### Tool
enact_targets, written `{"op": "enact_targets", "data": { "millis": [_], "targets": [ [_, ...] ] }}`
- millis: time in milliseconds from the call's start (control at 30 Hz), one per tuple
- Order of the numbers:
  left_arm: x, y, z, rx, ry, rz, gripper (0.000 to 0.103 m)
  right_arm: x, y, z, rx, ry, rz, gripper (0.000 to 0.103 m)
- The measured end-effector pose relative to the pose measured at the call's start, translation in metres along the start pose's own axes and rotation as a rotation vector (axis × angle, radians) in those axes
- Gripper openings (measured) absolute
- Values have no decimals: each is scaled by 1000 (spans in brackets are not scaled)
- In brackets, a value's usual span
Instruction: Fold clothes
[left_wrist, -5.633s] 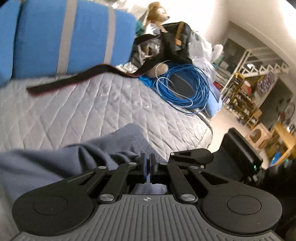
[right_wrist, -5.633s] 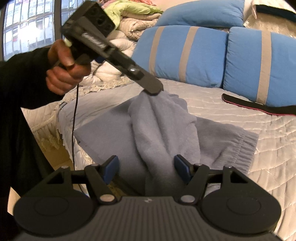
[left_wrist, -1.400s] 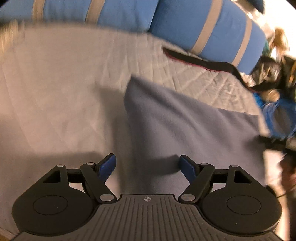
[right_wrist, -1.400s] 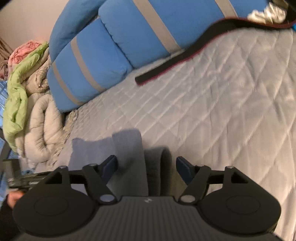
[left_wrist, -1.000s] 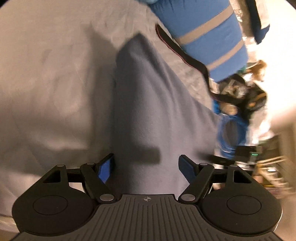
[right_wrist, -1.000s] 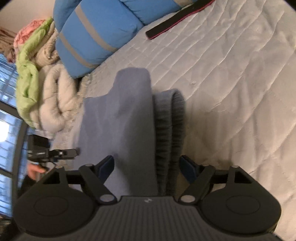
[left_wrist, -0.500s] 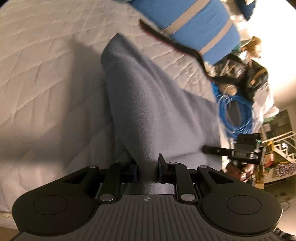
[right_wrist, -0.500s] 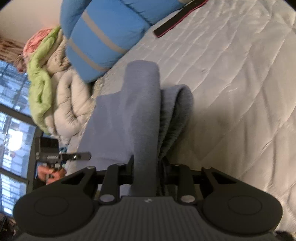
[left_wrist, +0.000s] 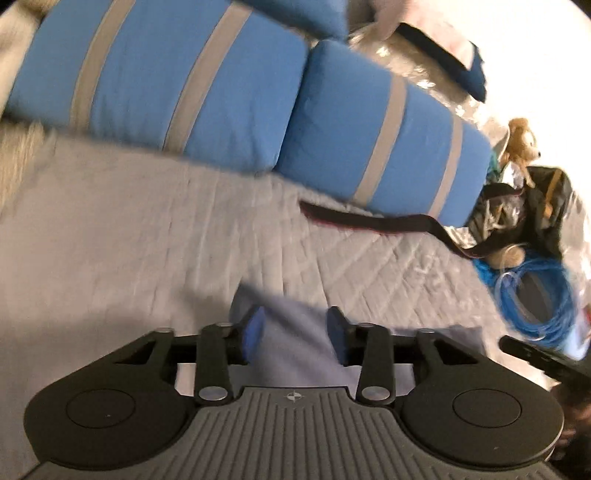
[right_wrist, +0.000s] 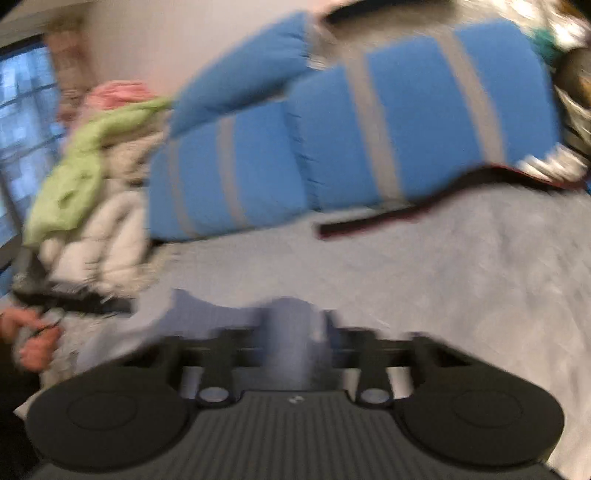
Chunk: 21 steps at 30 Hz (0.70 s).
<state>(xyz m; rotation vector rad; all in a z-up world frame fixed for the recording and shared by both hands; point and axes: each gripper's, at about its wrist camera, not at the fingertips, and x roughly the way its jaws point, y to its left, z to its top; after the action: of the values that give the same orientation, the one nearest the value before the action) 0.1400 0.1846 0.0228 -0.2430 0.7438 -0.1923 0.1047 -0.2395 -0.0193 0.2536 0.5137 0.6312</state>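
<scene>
Left tool (left_wrist: 295, 334): jaws opening, blue pads spread, with the grey-blue garment (left_wrist: 295, 354) between them; contact between pads and cloth cannot be confirmed. Right tool (right_wrist: 293, 347): jaws pressed together, pinching a bunched fold of the garment (right_wrist: 291, 332); this view is blurred. The garment lies on the near part of the quilted bed (left_wrist: 147, 240). Blue striped pillows (left_wrist: 369, 122) sit at the far side, with a dark strap (left_wrist: 369, 221) just in front of them.
</scene>
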Motion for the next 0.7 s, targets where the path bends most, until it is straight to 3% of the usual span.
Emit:
{"op": "enact_targets", "data": {
  "millis": [100,267,700],
  "targets": [
    [16,-19,3,107,-3,59,20,21,18,-1,-113,8,-15,3],
    [45,-15,-1,151,0,131,17,57,27,-11,-194,41,-131,2],
    [79,25,2,21,35,183,15,64,-14,-24,23,71,-146,6]
  ]
}}
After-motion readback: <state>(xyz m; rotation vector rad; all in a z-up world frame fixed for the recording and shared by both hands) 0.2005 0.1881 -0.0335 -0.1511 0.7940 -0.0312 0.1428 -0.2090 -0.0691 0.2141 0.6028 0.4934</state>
